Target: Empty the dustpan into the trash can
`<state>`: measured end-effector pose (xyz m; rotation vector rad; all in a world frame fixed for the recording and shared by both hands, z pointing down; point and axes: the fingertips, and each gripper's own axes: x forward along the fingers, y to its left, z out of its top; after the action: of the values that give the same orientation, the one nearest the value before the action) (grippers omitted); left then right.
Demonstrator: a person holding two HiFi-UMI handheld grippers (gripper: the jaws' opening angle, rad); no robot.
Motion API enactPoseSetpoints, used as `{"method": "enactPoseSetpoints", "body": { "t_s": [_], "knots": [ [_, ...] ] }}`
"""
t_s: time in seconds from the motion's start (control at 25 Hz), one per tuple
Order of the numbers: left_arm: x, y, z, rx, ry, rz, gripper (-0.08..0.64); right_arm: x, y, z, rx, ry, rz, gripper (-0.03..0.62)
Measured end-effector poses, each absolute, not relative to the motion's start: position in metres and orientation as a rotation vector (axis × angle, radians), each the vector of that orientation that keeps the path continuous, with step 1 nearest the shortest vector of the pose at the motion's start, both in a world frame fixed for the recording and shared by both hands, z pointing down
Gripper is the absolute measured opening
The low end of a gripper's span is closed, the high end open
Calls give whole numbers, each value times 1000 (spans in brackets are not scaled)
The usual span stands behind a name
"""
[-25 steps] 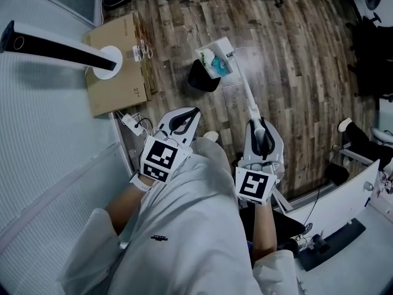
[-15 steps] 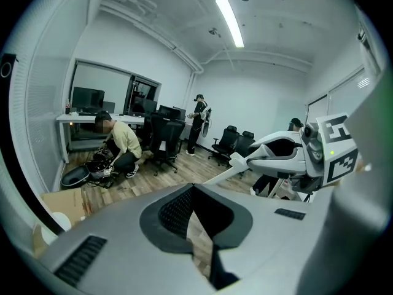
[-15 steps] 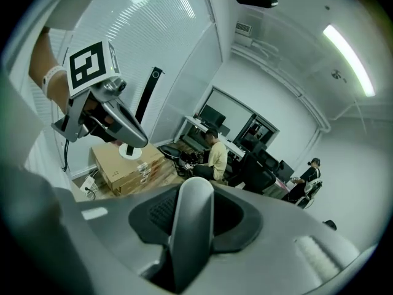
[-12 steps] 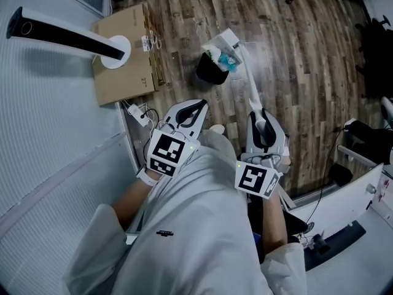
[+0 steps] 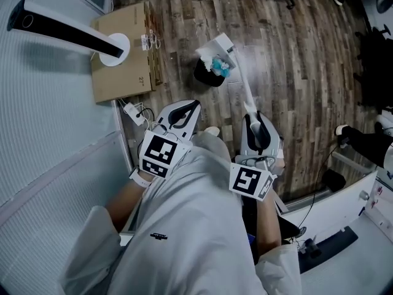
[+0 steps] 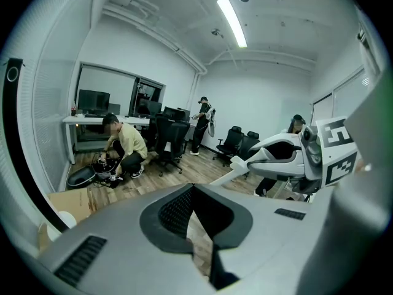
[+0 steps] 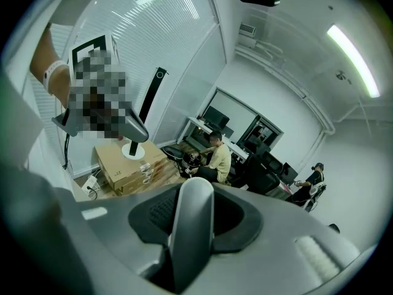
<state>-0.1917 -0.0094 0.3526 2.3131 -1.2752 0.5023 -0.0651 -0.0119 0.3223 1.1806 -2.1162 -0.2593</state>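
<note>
Jaws of the right gripper are closed part way on the pale handle of the dustpan. The right gripper view shows the handle running up between the pads, gripped on both sides. From the grip the long handle reaches forward and down across the wooden floor. The white pan at its far end hangs tilted over the black trash can, and its mouth overlaps the can's far rim. Blue-green litter shows just where pan and can meet, but I cannot tell whether it lies in the pan or has already dropped into the can.

The step in hand looks like the tipping itself. It should go best with a firm hold, since the long handle gives the pan leverage to twist in the pads. A slow roll of the wrist would bring the pan's lip to point down inside the rim. The lip should stay low over the opening, so light scraps fall in and do not drift onto the floor. A gentle shake would free anything that clings.

The left gripper has its tips together on nothing. It is held near the body, well apart from the can, and is best left there.
</note>
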Motion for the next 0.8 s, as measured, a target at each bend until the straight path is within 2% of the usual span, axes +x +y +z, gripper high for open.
{"method": "enactPoseSetpoints", "body": {
  "t_s": [0.8],
  "knots": [
    [-199,-4,347,2311,-1291,498,6,-69,-10,307,1201,-2098,-320,130]
  ]
}}
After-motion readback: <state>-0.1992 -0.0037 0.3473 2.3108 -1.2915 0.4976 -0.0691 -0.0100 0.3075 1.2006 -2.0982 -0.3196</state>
